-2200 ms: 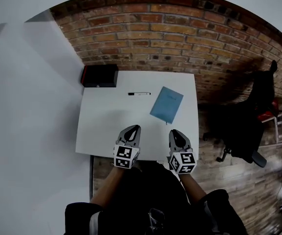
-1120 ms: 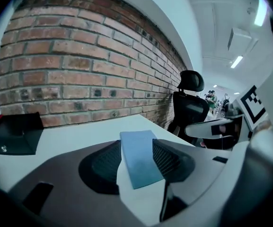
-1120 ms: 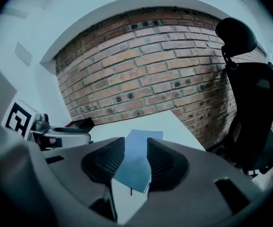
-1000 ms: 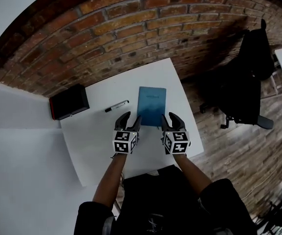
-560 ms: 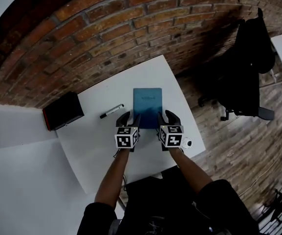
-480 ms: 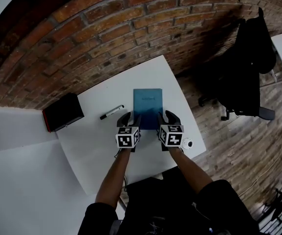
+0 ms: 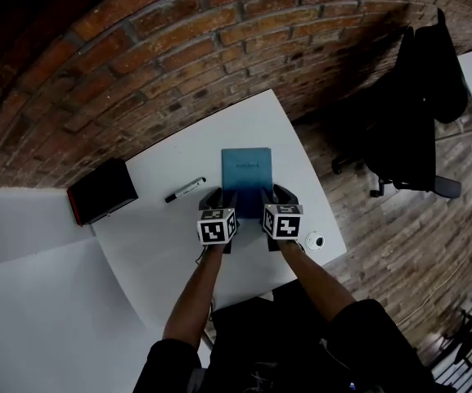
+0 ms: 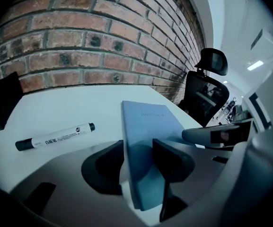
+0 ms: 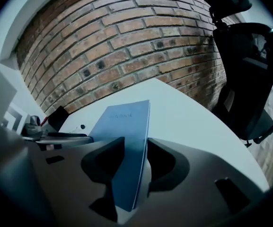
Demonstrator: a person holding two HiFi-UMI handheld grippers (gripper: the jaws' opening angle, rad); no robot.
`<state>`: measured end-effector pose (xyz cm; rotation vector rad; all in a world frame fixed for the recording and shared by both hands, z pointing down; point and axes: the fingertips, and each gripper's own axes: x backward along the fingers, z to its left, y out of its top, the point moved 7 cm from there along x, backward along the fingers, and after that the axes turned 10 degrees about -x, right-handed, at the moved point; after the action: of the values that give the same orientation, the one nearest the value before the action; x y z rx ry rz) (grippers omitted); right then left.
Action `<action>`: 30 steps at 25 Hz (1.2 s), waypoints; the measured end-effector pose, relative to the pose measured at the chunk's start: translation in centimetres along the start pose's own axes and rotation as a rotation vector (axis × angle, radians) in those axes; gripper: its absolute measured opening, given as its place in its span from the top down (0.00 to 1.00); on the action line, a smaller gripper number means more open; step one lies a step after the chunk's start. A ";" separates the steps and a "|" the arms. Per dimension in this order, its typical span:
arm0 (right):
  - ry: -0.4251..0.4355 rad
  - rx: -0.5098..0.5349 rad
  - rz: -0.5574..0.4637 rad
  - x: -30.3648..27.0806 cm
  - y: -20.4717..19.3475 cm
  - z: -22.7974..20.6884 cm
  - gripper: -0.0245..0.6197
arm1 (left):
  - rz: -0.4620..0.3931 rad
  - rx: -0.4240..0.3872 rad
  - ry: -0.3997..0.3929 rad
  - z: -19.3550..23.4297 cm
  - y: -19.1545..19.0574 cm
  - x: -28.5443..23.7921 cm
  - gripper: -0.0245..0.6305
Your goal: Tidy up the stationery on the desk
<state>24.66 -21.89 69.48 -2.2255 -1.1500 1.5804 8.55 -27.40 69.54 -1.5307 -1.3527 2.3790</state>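
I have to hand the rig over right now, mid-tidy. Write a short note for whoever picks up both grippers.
Left gripper: jaws closed on the blue notebook, near end of its left edge.
Right gripper: jaws closed on the near end of its right edge.
Marker: lies loose on the desk, left of the notebook.
Black box: at the desk's far left corner.
Small white round item: on the desk beside the right gripper.
Done: notebook gripped on both sides. I can't tell if it is off the desk.
Left: probably set the notebook in place, then the marker.
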 end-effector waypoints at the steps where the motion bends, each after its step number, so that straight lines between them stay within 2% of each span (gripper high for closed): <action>1: -0.002 -0.008 0.007 -0.1 -0.1 -0.1 0.74 | -0.001 0.002 0.000 0.0 0.0 0.0 0.66; 9: 0.010 -0.053 0.021 -0.4 -0.1 -0.4 0.75 | 0.002 0.008 0.009 -0.3 0.1 -0.1 0.70; 14: 0.022 -0.090 0.018 -0.1 0.0 -0.9 0.80 | -0.002 0.028 0.034 -0.1 0.2 0.2 0.76; 19: 0.039 -0.089 -0.004 0.3 0.2 -1.1 0.86 | -0.025 0.031 0.060 -0.1 0.3 0.5 0.81; 30: 0.064 -0.054 -0.004 1.4 -0.2 -1.0 0.88 | -0.024 0.039 0.092 -1.0 -0.7 1.9 0.82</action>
<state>25.62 -20.54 68.99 -2.2880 -1.1929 1.4826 8.04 -25.49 68.47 -1.5839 -1.2911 2.2761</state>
